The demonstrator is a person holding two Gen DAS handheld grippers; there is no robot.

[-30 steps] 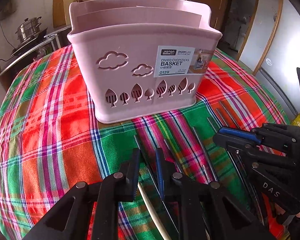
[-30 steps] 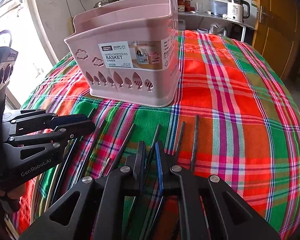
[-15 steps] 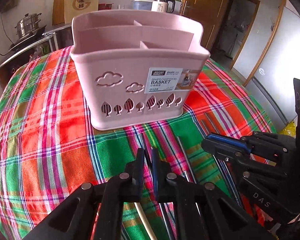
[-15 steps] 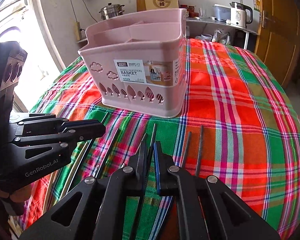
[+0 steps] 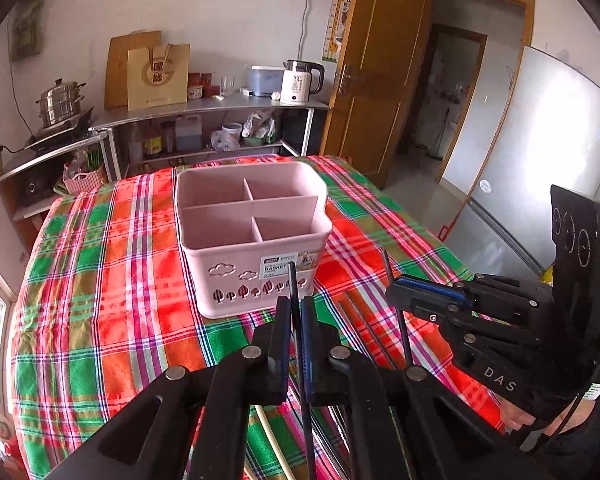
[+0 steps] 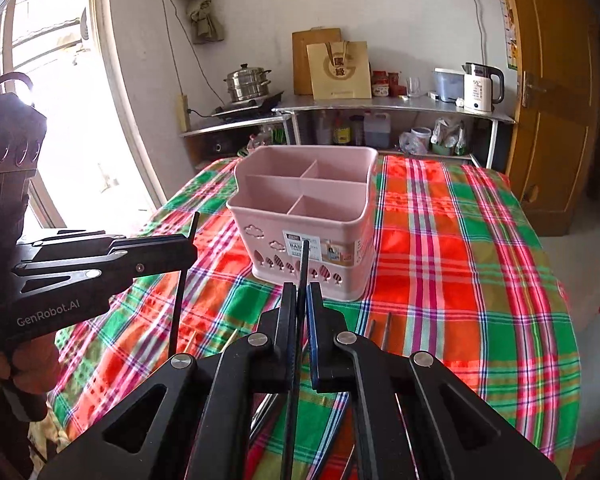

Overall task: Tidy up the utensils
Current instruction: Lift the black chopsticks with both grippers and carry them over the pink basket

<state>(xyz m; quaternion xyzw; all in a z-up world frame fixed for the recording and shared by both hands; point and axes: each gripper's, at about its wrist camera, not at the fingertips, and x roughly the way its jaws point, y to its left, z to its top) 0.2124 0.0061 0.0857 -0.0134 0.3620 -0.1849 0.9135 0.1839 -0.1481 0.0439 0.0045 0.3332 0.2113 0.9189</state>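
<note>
Left wrist view: left gripper and right gripper each pinch one dark chopstick, which could pivot and miss the pink divided basket.

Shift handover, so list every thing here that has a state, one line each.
pink basket: upright, compartments empty
left gripper: shut on a dark chopstick, lifted
right gripper: shut on a second dark chopstick, lifted
loose chopsticks: flat on the plaid cloth
wooden door: open
</note>
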